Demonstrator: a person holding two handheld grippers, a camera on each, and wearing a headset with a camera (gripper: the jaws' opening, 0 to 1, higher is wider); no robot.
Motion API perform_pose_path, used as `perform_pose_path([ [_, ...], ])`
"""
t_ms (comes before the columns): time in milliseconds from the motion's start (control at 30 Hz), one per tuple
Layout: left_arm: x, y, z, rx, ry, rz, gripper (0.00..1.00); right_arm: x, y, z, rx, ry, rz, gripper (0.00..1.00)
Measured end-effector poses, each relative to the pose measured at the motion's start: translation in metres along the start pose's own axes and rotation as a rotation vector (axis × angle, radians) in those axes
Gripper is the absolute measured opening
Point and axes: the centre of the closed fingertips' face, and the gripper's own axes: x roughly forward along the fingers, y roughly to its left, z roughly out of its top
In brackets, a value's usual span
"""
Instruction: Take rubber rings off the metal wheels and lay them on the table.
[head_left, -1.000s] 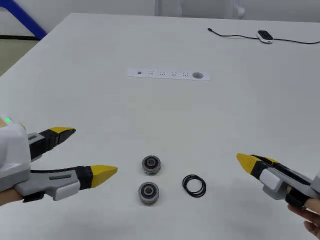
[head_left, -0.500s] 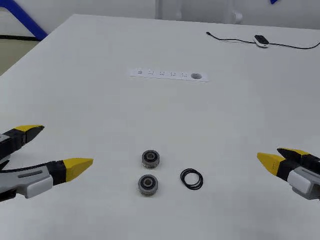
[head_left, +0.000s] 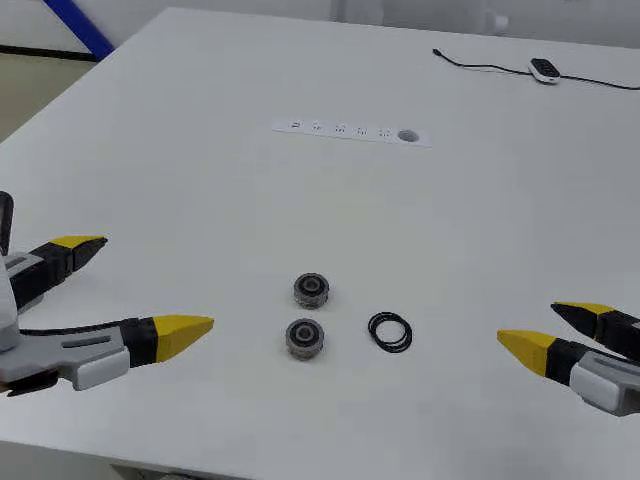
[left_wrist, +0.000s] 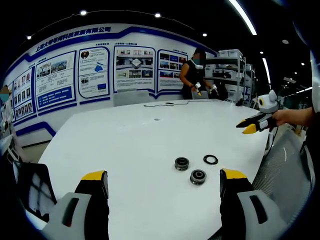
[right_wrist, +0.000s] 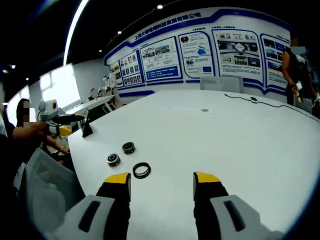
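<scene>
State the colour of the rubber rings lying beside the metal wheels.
The rubber rings are black, clearest in the head view.

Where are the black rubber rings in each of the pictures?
Head view: the rubber rings lie low, right of centre, just right of the metal wheels.
Left gripper view: rubber rings right of centre, up and right of the metal wheels.
Right gripper view: rubber rings left of centre, down and right of the metal wheels.
Shared landmark: the two metal wheels.

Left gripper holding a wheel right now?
No, the left gripper stands open and empty, apart from the nearest metal wheel.
</scene>
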Motion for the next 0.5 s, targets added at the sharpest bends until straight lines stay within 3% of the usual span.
perform_pose_path([
  [100, 0.002, -0.005, -0.002, 0.01, 0.012, -0.008, 0.96, -0.001, 0.003, 0.0, -0.018, 0.008, 0.02, 0.53],
  [333, 0.005, -0.013, -0.008, 0.034, 0.044, -0.016, 0.97, -0.007, -0.005, -0.004, -0.059, 0.05, 0.013, 0.6],
  [500, 0.006, -0.015, -0.012, 0.02, 0.041, -0.016, 0.98, -0.008, -0.006, 0.001, -0.057, 0.032, 0.012, 0.62],
])
